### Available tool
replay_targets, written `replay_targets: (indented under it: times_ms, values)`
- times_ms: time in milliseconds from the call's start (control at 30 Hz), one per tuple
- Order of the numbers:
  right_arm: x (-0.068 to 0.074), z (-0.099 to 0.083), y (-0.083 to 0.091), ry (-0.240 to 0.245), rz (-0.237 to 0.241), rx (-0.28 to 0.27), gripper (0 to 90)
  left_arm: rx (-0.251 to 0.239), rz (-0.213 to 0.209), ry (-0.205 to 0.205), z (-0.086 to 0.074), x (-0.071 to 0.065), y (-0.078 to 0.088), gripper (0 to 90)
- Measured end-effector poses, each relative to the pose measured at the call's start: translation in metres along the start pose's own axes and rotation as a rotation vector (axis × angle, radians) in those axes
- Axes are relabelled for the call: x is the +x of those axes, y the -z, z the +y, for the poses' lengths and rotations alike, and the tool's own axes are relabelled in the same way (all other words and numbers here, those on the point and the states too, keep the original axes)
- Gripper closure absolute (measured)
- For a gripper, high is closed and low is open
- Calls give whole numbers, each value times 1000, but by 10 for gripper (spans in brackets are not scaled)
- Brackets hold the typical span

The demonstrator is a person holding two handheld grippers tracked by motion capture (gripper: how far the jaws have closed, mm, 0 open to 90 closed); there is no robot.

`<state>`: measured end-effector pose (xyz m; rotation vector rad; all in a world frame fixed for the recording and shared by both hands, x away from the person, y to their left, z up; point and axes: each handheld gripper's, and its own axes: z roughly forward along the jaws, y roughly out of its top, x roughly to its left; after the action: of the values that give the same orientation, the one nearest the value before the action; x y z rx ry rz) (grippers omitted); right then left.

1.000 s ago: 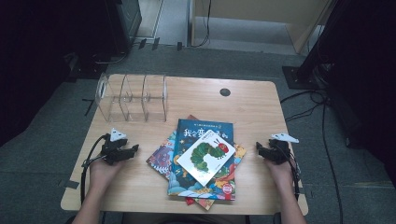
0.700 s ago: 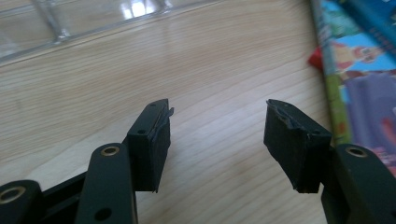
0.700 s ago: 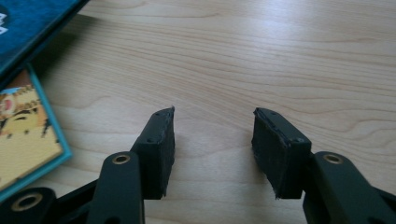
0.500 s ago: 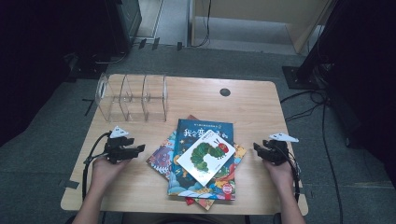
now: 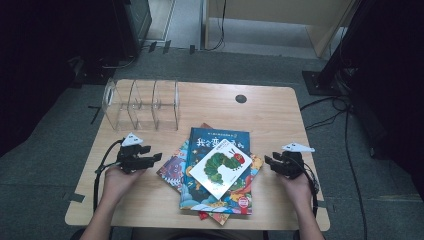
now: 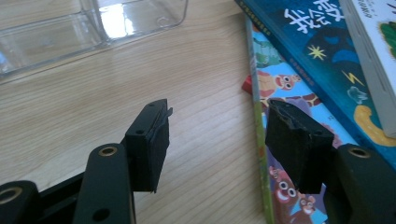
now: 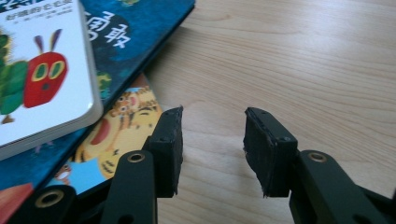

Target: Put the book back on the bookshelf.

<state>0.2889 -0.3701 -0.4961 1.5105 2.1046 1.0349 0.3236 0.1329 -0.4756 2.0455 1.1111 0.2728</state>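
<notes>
A stack of picture books lies mid-table, topped by a white caterpillar book [image 5: 220, 167] [image 7: 37, 79] on a dark blue book [image 5: 212, 145] [image 6: 317, 51], with colourful books [image 6: 285, 88] beneath. My left gripper [image 5: 156, 159] [image 6: 219, 135] hovers just left of the stack, open, with bare wood and a book edge between its jaws. My right gripper [image 5: 269, 161] [image 7: 212, 140] sits just right of the stack, open. Its jaws have just been closing with nothing between them.
A clear plastic divider rack [image 5: 142, 104] [image 6: 93, 23] stands at the back left of the wooden table [image 5: 270, 120]. A dark cable hole [image 5: 241, 98] sits near the far edge. Cables trail from both grippers toward the front edge.
Both grippers have crept a little inward toward the book stack. The right gripper's jaws stand narrower than before.
</notes>
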Motion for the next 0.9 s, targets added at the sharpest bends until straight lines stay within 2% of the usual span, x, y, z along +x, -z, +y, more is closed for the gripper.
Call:
replay_targets:
  times_ms: [133,300,333,433,467,533,700,733,900]
  values:
    - [13,1,4,40,22,-22,642,7,-19,-15,4,-7,-5,397]
    - [22,1,6,55,41,-27,684,13,-43,-13,7,-12,-8,395]
    - [26,1,8,56,53,-36,712,16,-46,-32,8,-15,-9,392]
    - [29,1,10,60,67,-46,747,23,-54,-40,10,-18,-12,386]
    - [35,0,11,64,83,-52,793,32,-62,-51,11,-20,-15,384]
    - [40,-1,11,80,94,-55,817,39,-65,-61,12,-23,-18,379]
    - [51,-3,10,113,115,-43,841,39,-73,-63,14,-25,-20,365]
    - [54,-3,10,115,126,-43,872,38,-78,-60,15,-25,-21,347]
    - [62,-5,11,118,165,-43,900,33,-81,-49,16,-25,-21,281]
